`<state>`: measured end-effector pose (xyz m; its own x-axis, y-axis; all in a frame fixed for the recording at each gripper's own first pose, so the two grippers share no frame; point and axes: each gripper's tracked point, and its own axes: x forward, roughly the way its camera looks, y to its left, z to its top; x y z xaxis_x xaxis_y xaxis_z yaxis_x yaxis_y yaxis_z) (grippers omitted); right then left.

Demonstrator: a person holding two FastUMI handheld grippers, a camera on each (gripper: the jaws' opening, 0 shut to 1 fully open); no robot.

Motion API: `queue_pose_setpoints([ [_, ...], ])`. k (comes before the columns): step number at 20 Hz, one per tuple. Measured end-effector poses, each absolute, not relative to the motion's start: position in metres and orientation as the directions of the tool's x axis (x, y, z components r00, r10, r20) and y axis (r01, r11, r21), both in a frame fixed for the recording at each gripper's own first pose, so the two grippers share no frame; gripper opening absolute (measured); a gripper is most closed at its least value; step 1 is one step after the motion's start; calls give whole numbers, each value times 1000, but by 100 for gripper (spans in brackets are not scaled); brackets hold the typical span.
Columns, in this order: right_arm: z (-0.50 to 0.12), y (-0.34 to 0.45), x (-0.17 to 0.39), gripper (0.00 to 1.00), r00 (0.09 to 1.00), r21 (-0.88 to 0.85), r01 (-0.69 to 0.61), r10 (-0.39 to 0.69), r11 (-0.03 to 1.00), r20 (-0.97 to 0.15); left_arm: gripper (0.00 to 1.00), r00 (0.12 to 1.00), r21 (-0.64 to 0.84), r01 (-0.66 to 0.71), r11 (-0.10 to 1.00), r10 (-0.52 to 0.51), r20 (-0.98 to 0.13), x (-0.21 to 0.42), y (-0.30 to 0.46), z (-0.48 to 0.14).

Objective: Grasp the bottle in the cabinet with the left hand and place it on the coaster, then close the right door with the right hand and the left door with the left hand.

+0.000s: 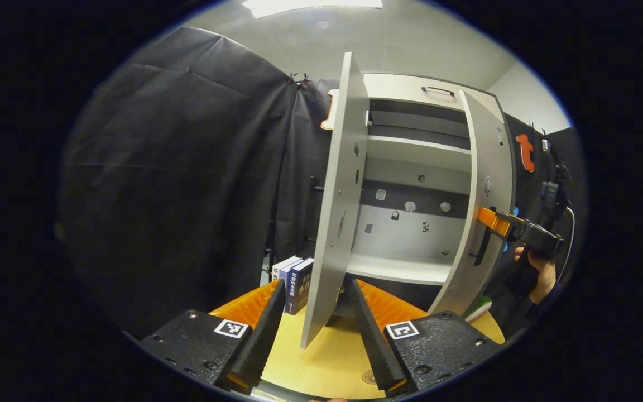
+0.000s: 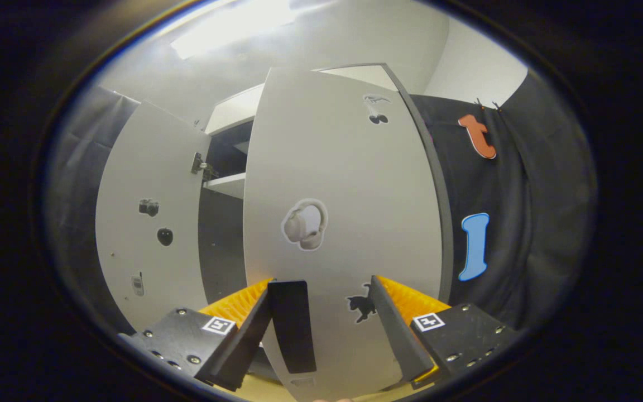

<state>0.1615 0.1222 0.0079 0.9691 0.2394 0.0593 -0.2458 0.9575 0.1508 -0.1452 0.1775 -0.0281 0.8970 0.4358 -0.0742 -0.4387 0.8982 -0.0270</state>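
The white cabinet (image 1: pixel 411 268) stands on the wooden table with both doors swung out. In the left gripper view the left door (image 1: pixel 338 212) is edge-on, and my left gripper (image 1: pixel 316 283) is open with that door's lower edge between its fingers. Farther right, a hand holds my right gripper (image 1: pixel 492 219) against the outer face of the right door (image 1: pixel 486 223). In the right gripper view the right door (image 2: pixel 344 184) is close in front. My right gripper (image 2: pixel 321 285) is open, with the door's dark handle (image 2: pixel 293 326) beside its left finger.
Several books (image 1: pixel 293 282) stand on the table (image 1: pixel 327 363) behind the left door. A white and green object (image 1: pixel 480 308) lies by the table's right edge, partly hidden by the right door. A small round mark (image 1: pixel 370 377) shows on the table near my right finger.
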Motion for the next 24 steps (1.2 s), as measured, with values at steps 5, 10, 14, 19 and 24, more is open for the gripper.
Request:
queue_pose_setpoints([
  [5, 3, 134, 176, 100, 965, 167, -261, 257, 951, 43, 75, 887, -50, -460, 886, 456, -76, -145, 185, -33],
  [10, -6, 139, 188, 100, 955, 231, -292, 297, 928, 10, 75, 890, -53, -455, 889, 451, -72, -136, 182, -37],
  [14, -9, 137, 190, 99, 962, 225, -268, 271, 937, 15, 75, 888, -52, -458, 887, 454, -68, -137, 184, -37],
  [19, -10, 136, 193, 100, 972, 181, -233, 231, 955, 32, 75, 874, -57, -486, 872, 482, -69, -136, 189, -39],
  [24, -11, 137, 195, 99, 973, 157, -232, 228, 960, 42, 75, 863, -80, -505, 860, 500, -76, -136, 189, -42],
])
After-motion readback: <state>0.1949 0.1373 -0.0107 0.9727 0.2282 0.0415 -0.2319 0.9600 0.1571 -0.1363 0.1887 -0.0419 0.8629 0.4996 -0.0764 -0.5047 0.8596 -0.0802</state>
